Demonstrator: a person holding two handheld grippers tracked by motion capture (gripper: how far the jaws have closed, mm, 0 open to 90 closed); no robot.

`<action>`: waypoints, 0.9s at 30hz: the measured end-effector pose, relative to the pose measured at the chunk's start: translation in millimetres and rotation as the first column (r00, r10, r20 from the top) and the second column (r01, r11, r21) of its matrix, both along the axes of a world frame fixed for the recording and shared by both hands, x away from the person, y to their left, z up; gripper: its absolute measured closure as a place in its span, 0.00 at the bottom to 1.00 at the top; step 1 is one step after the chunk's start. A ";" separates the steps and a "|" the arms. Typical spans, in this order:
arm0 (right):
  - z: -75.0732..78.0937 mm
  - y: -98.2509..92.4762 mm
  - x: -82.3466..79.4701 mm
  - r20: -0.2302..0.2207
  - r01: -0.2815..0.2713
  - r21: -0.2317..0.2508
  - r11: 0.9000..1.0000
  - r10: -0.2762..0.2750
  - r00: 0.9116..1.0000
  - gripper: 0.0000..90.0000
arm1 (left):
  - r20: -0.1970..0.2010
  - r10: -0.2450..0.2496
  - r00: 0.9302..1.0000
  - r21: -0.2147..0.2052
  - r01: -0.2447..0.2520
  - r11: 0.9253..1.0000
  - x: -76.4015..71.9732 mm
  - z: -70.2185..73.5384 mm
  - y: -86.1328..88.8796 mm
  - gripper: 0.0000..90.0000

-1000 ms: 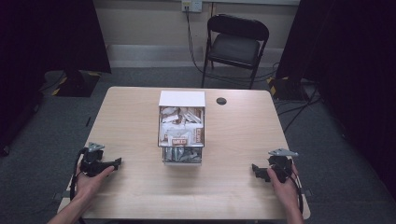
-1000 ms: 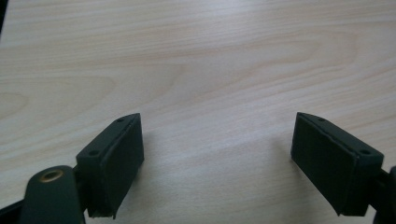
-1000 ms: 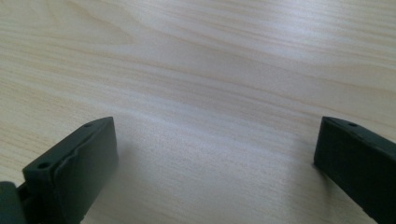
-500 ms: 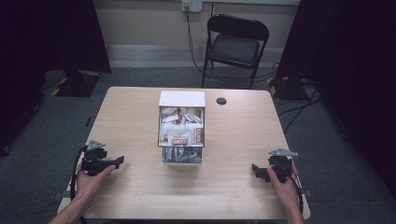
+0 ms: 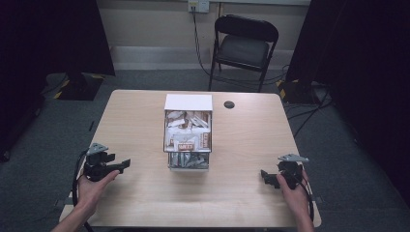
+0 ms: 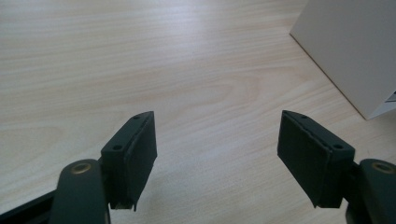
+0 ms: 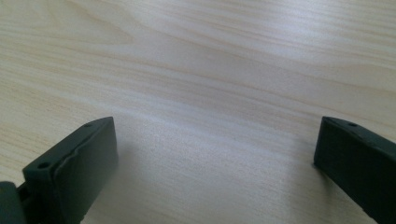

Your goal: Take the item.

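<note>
Left gripper (image 5: pixel 124 166): your jaws have just been closing, nothing between them; right gripper (image 5: pixel 265 175) gapes, empty. White cardboard box of snack packets (image 5: pixel 188 130) sits mid-table, untouched; all handling remains.

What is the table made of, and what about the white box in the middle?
The table looks like pale wood or wood-look laminate: grain lines show, with a soft sheen. The white box seems to be matte cardboard, with flat, plain walls, though it could be thin plastic.
</note>
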State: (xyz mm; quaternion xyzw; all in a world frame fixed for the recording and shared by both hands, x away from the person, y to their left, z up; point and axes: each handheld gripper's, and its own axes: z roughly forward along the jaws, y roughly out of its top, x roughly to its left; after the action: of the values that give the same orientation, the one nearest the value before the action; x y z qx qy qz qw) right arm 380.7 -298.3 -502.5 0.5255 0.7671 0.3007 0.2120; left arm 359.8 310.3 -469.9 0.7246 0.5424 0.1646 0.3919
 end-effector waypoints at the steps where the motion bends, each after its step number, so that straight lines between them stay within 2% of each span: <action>1: 0.0 0.0 0.0 0.000 0.000 0.000 1.000 0.000 1.000 0.00 | -0.009 -0.006 1.000 -0.013 0.006 1.000 -0.1 1.2 1.4 0.32; 3: 0.0 0.1 -0.1 -0.001 0.001 0.000 1.000 -0.001 1.000 0.00 | -0.013 -0.021 1.000 -0.037 0.020 0.999 -0.9 4.9 3.4 0.34; 5: 0.0 0.0 -0.1 -0.001 0.001 0.000 1.000 -0.001 1.000 0.00 | 0.018 -0.022 1.000 -0.058 0.023 0.998 -3.2 9.0 2.8 0.36; 8: 0.0 0.1 -0.1 -0.001 0.001 0.001 1.000 -0.001 1.000 0.00 | 0.054 -0.042 0.998 -0.013 0.043 0.999 -5.1 15.1 -0.8 0.37; 11: 0.0 0.1 -0.1 -0.001 0.001 0.000 1.000 -0.001 1.000 0.00 | 0.048 -0.057 0.997 -0.047 0.059 0.997 -4.8 18.5 -2.1 0.37; 14: 0.0 0.1 -0.1 -0.001 0.001 0.000 1.000 -0.001 1.000 0.00 | 0.039 -0.073 0.997 -0.056 0.076 0.996 -4.7 22.9 -3.9 0.37; 17: 0.0 0.0 -0.1 0.000 0.001 0.000 1.000 -0.001 1.000 0.00 | 0.056 -0.085 0.995 -0.066 0.089 0.994 -7.7 29.2 -7.1 0.38; 18: 0.0 0.0 -0.1 -0.001 0.001 0.000 1.000 -0.001 1.000 0.00 | 0.072 -0.095 0.993 -0.061 0.099 0.993 -9.4 32.3 -8.9 0.37; 20: 0.0 0.0 -0.1 -0.001 0.001 0.000 1.000 -0.001 1.000 0.00 | 0.111 -0.090 0.990 -0.016 0.093 0.996 -12.8 38.3 -13.0 0.36; 21: 0.0 0.1 -0.1 0.000 0.001 0.000 1.000 -0.001 1.000 0.00 | 0.121 -0.092 0.988 -0.016 0.094 0.995 -13.4 40.2 -14.1 0.34; 23: 0.0 0.1 -0.1 -0.001 0.001 0.000 1.000 -0.001 1.000 0.00 | 0.120 -0.115 0.986 -0.045 0.121 0.992 -12.9 43.8 -15.2 0.36; 27: 0.0 0.1 -0.2 0.000 0.002 0.000 1.000 -0.002 1.000 0.00 | 0.117 -0.156 0.981 -0.042 0.161 0.986 -11.7 49.5 -18.4 0.35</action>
State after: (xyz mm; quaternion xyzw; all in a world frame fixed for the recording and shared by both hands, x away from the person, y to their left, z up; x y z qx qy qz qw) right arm 380.5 -298.2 -502.5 0.5261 0.7667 0.3005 0.2123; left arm 348.0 291.8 -420.4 0.7448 0.4638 0.1599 0.4522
